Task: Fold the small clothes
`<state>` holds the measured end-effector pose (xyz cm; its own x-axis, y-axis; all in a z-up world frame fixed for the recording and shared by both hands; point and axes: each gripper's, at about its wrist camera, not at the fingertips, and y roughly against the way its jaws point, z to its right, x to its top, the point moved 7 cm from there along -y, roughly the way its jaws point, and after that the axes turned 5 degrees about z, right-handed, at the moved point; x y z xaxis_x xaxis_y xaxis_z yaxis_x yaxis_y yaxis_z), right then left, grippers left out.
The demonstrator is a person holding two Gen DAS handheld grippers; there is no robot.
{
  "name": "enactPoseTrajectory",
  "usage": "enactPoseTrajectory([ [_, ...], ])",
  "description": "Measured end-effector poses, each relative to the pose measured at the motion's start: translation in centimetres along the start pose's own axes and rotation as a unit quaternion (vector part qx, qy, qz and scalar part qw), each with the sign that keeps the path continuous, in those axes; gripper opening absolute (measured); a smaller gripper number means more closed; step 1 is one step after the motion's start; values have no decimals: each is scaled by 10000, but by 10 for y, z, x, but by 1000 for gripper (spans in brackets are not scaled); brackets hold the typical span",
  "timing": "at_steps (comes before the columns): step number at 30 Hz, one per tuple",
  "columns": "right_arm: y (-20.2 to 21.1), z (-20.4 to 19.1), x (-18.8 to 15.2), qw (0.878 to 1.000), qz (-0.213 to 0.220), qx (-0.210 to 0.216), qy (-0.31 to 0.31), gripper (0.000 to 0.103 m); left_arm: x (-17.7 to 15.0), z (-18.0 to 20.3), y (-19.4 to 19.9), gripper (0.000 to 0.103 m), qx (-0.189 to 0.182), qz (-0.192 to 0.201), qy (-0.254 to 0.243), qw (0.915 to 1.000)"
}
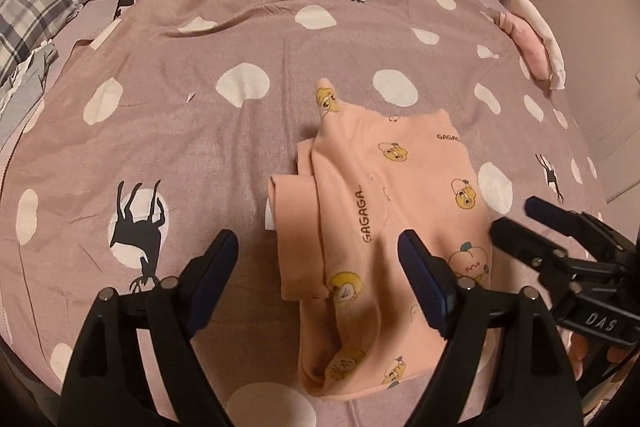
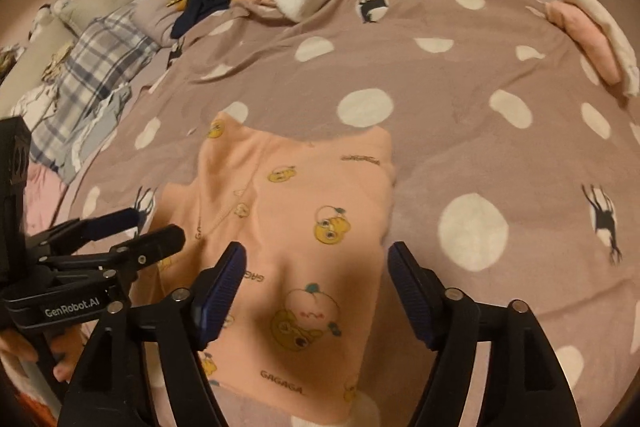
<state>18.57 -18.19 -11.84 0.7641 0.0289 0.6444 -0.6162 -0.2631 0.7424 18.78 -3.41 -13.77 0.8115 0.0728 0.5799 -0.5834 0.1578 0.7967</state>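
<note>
Plaid bedding [image 2: 100, 55] along the bed's left edge is partly cut off by the frame. Near the front edge of the dotted cover [image 1: 200, 131], the peach garment [image 1: 376, 227] lies folded, its near end hidden behind the left gripper [image 1: 316, 247], jaws wide and empty. The right gripper [image 2: 316, 259] hangs over it, also wide, holding nothing. Folded pink cloth [image 2: 588, 43] sits at the right edge.
</note>
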Motion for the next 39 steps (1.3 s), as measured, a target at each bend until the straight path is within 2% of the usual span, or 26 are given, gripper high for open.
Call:
enactPoseTrajectory([
  [7,0,10,-7,9994,-212,-237,-159,78,-3,5,1,86,113,-85,-112,9998],
  [9,1,11,-10,9990,-273,-271,-221,79,-5,9,3,98,113,-95,-202,9997],
  [11,4,11,-13,9986,-349,-274,-289,83,-6,11,6,103,77,-14,-259,9996],
  [15,7,10,-19,9983,-458,-320,-191,97,-10,19,11,103,41,2,-541,9985],
  [17,8,11,-23,9977,-512,-419,-165,102,-12,20,12,103,-54,-52,-496,9987],
  [20,11,12,-26,9973,-567,-434,-177,102,-15,20,12,103,-105,-192,-384,9990],
  [24,14,8,-29,9973,-587,-419,-159,102,-17,16,13,103,264,-218,-519,9981],
  [28,17,3,-32,9972,-637,-351,-162,102,-23,21,18,103,46,-310,-580,9978],
  [32,22,0,-29,9978,-504,-392,-172,102,-24,17,23,103,447,-109,-762,9960],
  [36,20,-3,-31,9976,-557,-398,-119,102,-26,12,20,103,364,-219,-605,9973],
  [39,19,-3,-32,9974,-569,-447,-47,102,-23,6,17,103,660,-173,-597,9959],
])
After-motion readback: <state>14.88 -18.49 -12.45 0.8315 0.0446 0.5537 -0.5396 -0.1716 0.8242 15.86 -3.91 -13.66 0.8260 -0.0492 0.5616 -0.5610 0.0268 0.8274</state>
